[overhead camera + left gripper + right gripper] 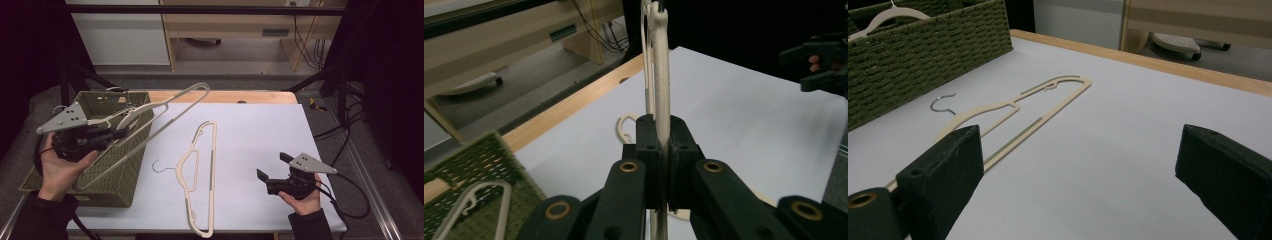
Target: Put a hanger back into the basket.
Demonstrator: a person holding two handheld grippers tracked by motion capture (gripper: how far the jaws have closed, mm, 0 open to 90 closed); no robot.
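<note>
Left gripper (120, 134) was clamped on a cream hanger (165, 112) lifted over the basket (127, 182) – long axis toward 2 o'clock – while the right gripper (272, 167), jaws spread and empty, sat nearer the table hanger (212, 175) at its 9 o'clock.

This looks like a lab or test room set up for recording: a white-topped table with a light wooden edge (220, 96) stands inside a black metal frame (200, 9), with loose black cables (320, 50) trailing over the grey floor at far right beside plain pale wooden furniture (235, 25).
</note>
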